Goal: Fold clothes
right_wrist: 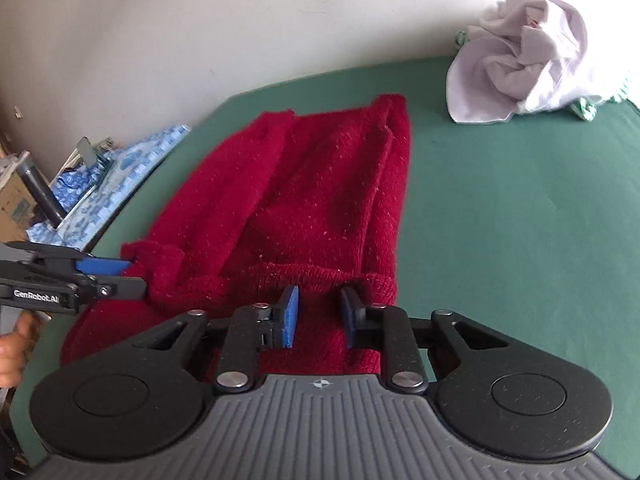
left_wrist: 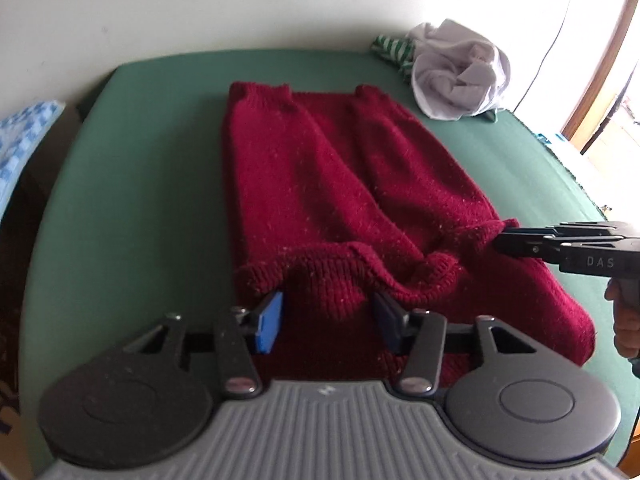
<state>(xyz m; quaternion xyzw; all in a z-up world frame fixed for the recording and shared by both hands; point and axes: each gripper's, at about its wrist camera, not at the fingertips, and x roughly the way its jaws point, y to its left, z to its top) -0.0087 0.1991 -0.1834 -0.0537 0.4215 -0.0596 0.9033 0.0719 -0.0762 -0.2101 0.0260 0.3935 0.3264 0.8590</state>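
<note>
- The red knitted sweater (left_wrist: 344, 184) lies lengthwise on the green table (left_wrist: 140, 184), stretching away from both tongs, its sleeves folded in over the body. This looks like the narrow strip made ready for a lengthwise fold.
- The left tongs (left_wrist: 326, 322) stand over the near hem's left part, jaws apart, with knit lying between them but no pad pressing. I judge them released, lined up to bite the ribbed edge.
- The right tongs (right_wrist: 318, 314) sit over the near hem's right part, jaws narrower and straddling the ribbed band. Whether the pads pinch the cloth I cannot tell; from the left wrist view their tips (left_wrist: 504, 242) meet the sweater's right corner, which rises slightly toward them.
- Both sit at the same hem, likely so the edge can lift evenly and carry toward the far end.
- A crumpled white garment (right_wrist: 520, 64) waits well beyond the right tongs, near the wall, clear of the fold path.
</note>
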